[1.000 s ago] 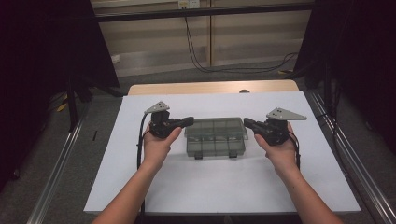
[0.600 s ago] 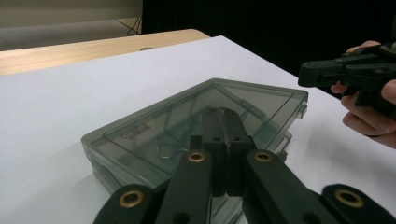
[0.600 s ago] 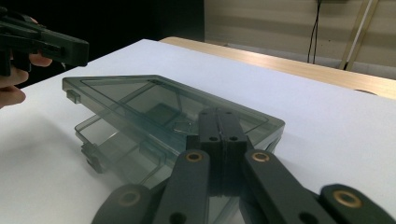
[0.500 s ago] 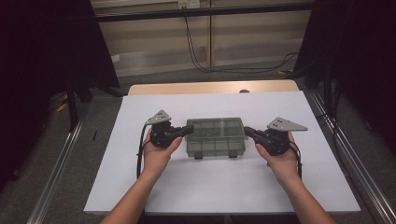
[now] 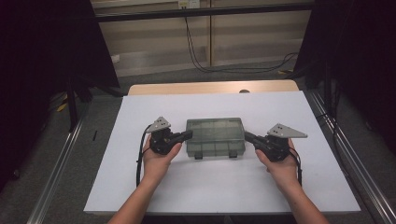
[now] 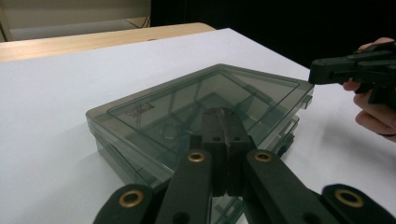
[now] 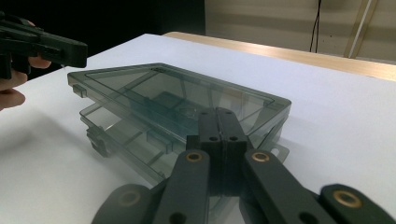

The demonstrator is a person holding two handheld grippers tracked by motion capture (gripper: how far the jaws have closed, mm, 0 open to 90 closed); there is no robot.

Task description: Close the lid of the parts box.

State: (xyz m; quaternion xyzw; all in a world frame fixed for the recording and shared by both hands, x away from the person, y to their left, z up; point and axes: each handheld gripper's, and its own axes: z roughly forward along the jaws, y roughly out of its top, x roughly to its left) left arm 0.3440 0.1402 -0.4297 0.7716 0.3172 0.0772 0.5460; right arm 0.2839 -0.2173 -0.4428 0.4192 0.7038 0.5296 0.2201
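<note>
Smoky clear compartment box (image 5: 215, 136): set lid down at the middle of the white sheet (image 5: 116, 186). Left gripper (image 5: 187, 135) is held at its left end, right gripper (image 5: 248, 137) at its right end; contact perhaps made. Both jaw pairs are pressed together, nothing gripped.

Overall: dim room, and the white tabletop (image 5: 219, 186) is the brightest thing in the high view.
Surroundings: both sides drop into near black, no detail there.
Light source: from above, judging by the even wash across the sheet.
Shadows: soft and faint, a grey smudge beneath the box (image 6: 196, 112) in the left gripper view.
Glare: pale sheen on the box lid, mild.
Focus: close jaws slightly soft in both gripper views, box fairly sharp.
Grain: high view a bit noisy and muted.
</note>
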